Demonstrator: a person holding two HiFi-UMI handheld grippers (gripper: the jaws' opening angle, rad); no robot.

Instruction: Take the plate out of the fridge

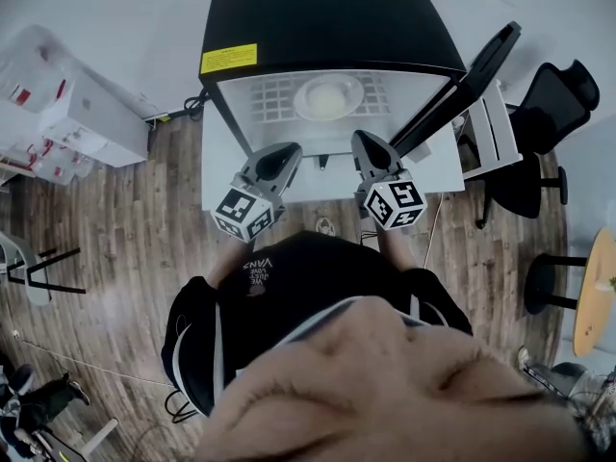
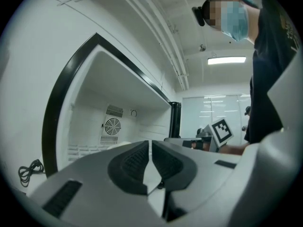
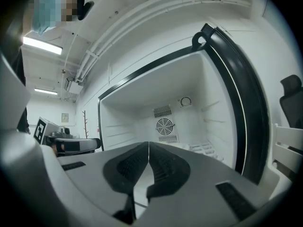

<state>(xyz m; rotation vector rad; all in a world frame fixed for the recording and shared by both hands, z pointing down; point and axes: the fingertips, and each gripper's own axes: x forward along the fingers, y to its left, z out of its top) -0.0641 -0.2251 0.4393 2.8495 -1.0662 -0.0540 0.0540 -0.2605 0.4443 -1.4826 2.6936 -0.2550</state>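
A black fridge (image 1: 318, 12) stands open in front of me, its door (image 1: 474, 73) swung out to the right. A white round plate (image 1: 327, 96) lies on the wire shelf (image 1: 274, 94) inside. My left gripper (image 1: 285, 154) hovers just outside the opening, below and left of the plate, jaws shut and empty. My right gripper (image 1: 368, 144) is beside it, below and right of the plate, also shut on nothing. In the left gripper view the closed left gripper (image 2: 150, 148) points at the white interior with its fan (image 2: 112, 126). The right gripper (image 3: 148, 150) faces the same fan (image 3: 164, 126).
White storage boxes (image 1: 82, 114) sit on the wooden floor to the left. A white frame (image 1: 491, 138) and a black office chair (image 1: 549, 114) stand right of the door. A black stool (image 1: 544, 282) and a round wooden table (image 1: 597, 292) are further right.
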